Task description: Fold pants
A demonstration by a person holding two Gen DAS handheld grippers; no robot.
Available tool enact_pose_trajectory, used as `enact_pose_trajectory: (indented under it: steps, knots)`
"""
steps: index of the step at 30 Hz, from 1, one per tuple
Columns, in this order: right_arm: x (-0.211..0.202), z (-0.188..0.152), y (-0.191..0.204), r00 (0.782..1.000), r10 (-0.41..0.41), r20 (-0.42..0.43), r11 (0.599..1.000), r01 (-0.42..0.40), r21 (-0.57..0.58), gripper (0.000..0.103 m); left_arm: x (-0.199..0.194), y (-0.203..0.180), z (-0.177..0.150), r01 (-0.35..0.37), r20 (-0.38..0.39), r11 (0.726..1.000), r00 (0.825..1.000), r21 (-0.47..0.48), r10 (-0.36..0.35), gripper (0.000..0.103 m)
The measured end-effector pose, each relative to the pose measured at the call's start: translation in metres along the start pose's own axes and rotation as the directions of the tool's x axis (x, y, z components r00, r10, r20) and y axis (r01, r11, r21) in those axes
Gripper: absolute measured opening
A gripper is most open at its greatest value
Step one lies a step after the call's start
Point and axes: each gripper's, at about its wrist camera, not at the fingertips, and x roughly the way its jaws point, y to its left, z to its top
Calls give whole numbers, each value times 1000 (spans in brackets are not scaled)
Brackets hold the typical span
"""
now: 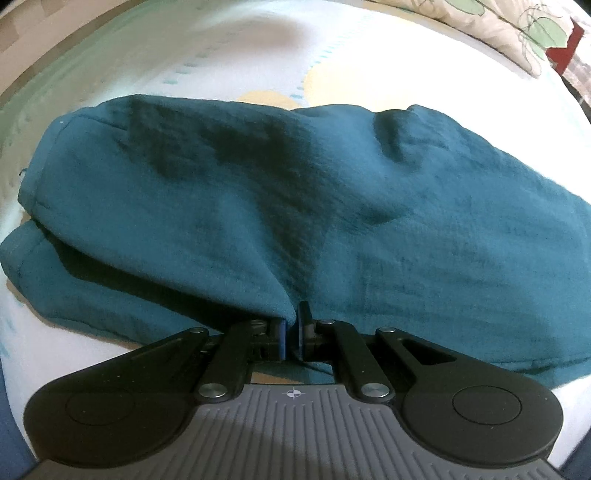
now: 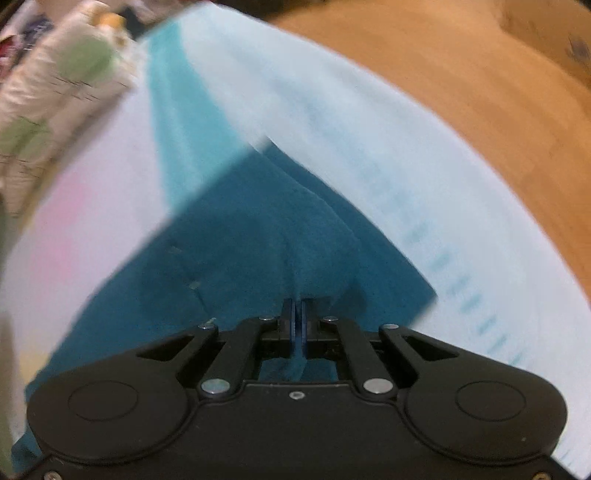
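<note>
**Desk:** Pants (image 1: 295,206) first: where do they lie?

**Photographer:** Teal pants lie across a pale bedsheet (image 1: 221,55), seen from the left wrist camera. The cloth is folded over on itself, with one layer lying on another at the left end, where two rounded hemmed edges show, one above the other. A dark shadow crosses the upper layer.

**Desk:** And the left gripper (image 1: 292,332)?

**Photographer:** It points steeply down at the near edge of the fabric. Its blue-padded fingers (image 1: 283,339) are drawn close together and pinch a raised ridge of the teal cloth.

**Desk:** The right gripper (image 2: 297,325)?

**Photographer:** Same story in the right wrist view, though that frame is blurred. The jaws are closed on a pleat of the pants, which rises in a ridge straight ahead of the fingertips, and a strip of cloth shows between the fingers below the pads. The garment spreads out from the grip in a wedge over the sheet.

**Desk:** Surroundings?

**Photographer:** A pillow with a green leaf print (image 1: 517,26) lies at the far right edge of the bed in the left view. In the right view a light turquoise band (image 2: 177,122) runs across the sheet beyond the pants, and an orange-brown floor (image 2: 461,74) shows past the bed's edge
</note>
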Motion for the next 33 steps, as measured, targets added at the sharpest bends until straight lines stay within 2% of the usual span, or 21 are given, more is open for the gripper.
enact_pose_trajectory:
  steps: [3, 8, 10, 12, 14, 15, 16, 21, 25, 28, 33]
  knots:
    - [2, -3, -4, 1000, -5, 8, 1000, 5, -4, 7, -6, 3, 3, 21, 3, 1000, 1000, -14, -21, 5]
    - [-36, 3, 0, 989, -18, 149, 999, 24, -35, 6, -28, -5, 6, 86, 60, 996, 994, 25, -87, 6]
    - [-35, 5, -2, 984, -52, 171, 997, 60, -43, 5, -30, -14, 7, 75, 78, 996, 994, 55, -80, 5]
    - [-17, 12, -3, 992, -58, 109, 996, 64, -56, 5, -20, -22, 5, 41, 62, 996, 997, 80, -46, 6]
    - [1, 14, -7, 999, -50, 17, 999, 50, -19, 8, -9, -23, 2, 32, 13, 997, 999, 76, -33, 6]
    - [4, 13, -9, 998, -57, 0, 998, 57, -7, 12, -5, -22, 0, 34, -5, 997, 999, 70, -33, 6]
    - [5, 12, -10, 998, -67, 3, 998, 67, 2, 16, -4, -22, -1, 30, -11, 997, 1000, 67, -29, 6]
    - [-22, 4, -6, 992, -70, 103, 997, 71, -2, 17, -4, -20, -8, 20, -3, 995, 1000, 98, -20, 9]
    - [-43, -1, 13, 990, -17, 140, 998, 24, -50, 17, -8, -18, -9, 23, -7, 995, 1000, 100, -23, 10]
    - [-49, -11, 42, 991, 57, 121, 993, -44, -109, 17, -10, -15, -13, 31, -3, 995, 1000, 97, -31, 10]
    - [-49, -46, 107, 985, 166, 41, 952, -149, -267, 18, -10, -15, -19, 42, 12, 994, 999, 100, -43, 11]
